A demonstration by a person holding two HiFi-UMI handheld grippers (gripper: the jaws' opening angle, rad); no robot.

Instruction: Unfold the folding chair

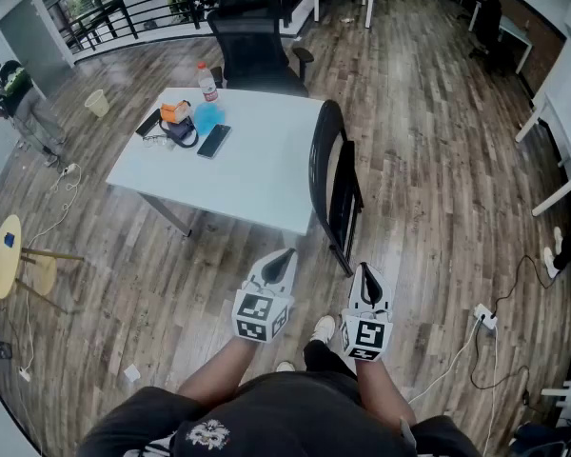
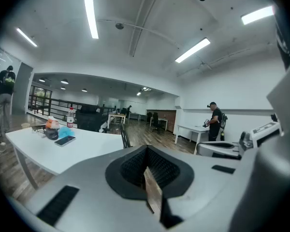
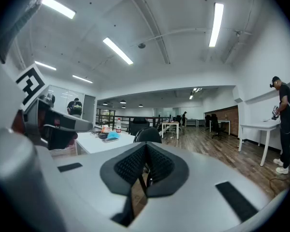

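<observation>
My left gripper (image 1: 285,255) and right gripper (image 1: 365,270) are clenched empty; the folding chair (image 1: 346,204) stands folded ahead; I reckon approaching and opening my jaws comes next.

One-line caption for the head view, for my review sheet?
Shut and empty, the left gripper and right gripper face the folded chair beside the white table.

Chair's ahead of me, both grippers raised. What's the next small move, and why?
Probably open both jaws and reach forward toward the folding chair. It stands folded flat beside the white table, while the left gripper and right gripper hover short of it, shut and empty.
</observation>
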